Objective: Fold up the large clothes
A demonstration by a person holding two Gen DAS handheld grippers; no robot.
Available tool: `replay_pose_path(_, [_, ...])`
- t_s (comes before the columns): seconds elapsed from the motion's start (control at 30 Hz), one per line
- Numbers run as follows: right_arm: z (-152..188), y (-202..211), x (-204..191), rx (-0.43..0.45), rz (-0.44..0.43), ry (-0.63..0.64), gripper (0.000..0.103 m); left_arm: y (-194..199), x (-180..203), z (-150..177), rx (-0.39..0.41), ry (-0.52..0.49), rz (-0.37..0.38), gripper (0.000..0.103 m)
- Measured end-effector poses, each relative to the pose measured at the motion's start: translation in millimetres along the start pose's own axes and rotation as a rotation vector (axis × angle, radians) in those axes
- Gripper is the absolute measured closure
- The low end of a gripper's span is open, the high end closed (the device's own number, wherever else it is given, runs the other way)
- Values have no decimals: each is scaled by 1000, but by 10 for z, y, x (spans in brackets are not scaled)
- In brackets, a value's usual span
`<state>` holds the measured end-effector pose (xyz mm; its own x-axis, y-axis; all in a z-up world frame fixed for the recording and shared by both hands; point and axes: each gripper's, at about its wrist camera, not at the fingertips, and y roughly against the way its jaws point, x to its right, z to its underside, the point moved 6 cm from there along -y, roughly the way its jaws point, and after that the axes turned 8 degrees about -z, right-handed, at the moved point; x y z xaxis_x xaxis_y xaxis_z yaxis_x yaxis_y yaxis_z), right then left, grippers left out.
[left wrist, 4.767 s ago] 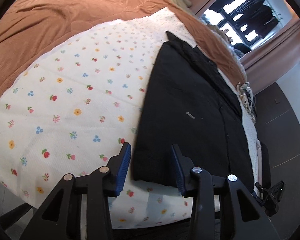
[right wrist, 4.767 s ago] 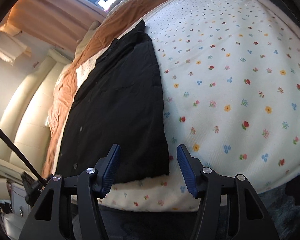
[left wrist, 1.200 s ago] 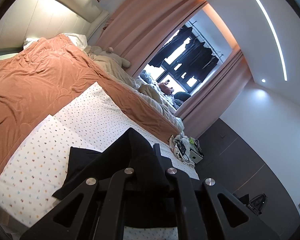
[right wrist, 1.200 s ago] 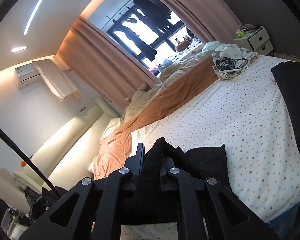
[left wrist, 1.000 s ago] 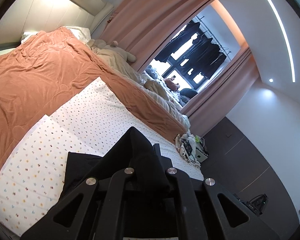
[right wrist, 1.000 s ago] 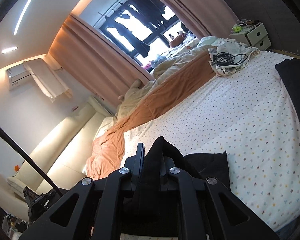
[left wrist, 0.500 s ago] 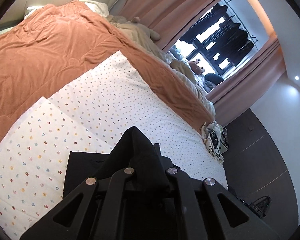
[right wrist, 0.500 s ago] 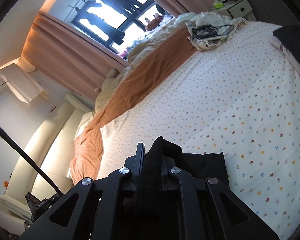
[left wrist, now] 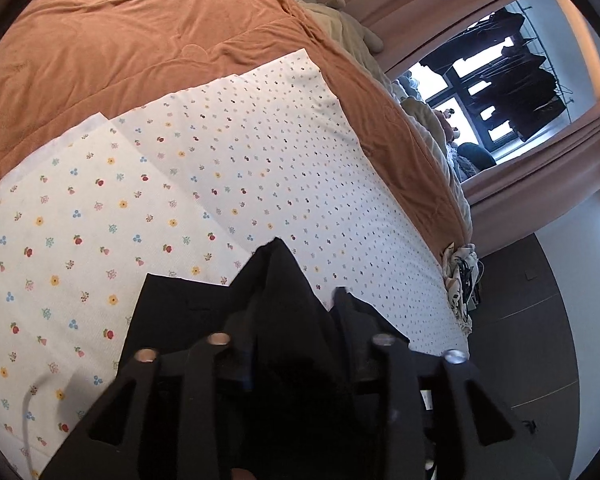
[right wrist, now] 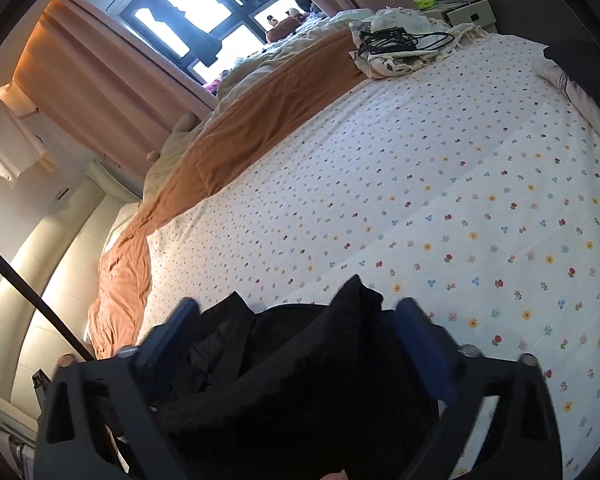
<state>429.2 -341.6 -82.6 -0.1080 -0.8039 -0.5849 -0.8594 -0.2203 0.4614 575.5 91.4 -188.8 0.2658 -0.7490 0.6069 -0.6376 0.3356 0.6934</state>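
Black fabric of the garment (left wrist: 284,320) bunches on the flowered sheet (left wrist: 100,220) near the bed's edge. Both pairs of jaws have just been opening: the left gripper (left wrist: 296,312) and right gripper (right wrist: 296,312) stand parted, cloth loose between. Only the right wrist view shows the cables (right wrist: 396,40) at the bed's far corner.

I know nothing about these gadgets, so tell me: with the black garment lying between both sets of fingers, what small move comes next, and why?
Probably draw both grippers back off the black garment. The left gripper and right gripper have just been opening, the cloth lies loose between their jaws on the floral sheet, so the fold looks laid.
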Motion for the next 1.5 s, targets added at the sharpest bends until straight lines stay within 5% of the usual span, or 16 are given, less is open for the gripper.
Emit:
replay_pose_path(0.07, [1,44,-39,4,-6,0,0,71,4,22,18,1,10,0])
replay_pose_path(0.53, [309,441,-412,-85,-9,64,0,934,-310,270,105,-29,-21,0])
replay_pose_path(0.77, [705,667,-698,-178,-10,147,6,1164,-551,614,67,-25,8,14])
replay_pose_path(0.83, [834,690,-797,-210,-16,177,19,1183,-673,719,50,-18,2,20])
replay_pose_path(0.9, [991,654,-920,-266,-18,224,43,1177,-778,802,36,-7,1,27])
replay_pose_path(0.93, [1069,632,-972,-292,-17,240,45,1168,-836,846,26,-1,-1,29])
replay_pose_path(1.0, [1197,588,-1073,-331,-18,267,47,1155,-936,917,7,7,-8,36])
replay_pose_path(1.37, [1837,251,-1366,-504,21,366,48,1033,-1260,1263,-88,36,12,37])
replay_pose_path(1.5, [1897,16,-1320,-556,60,387,55,975,-1309,1330,-130,63,43,46])
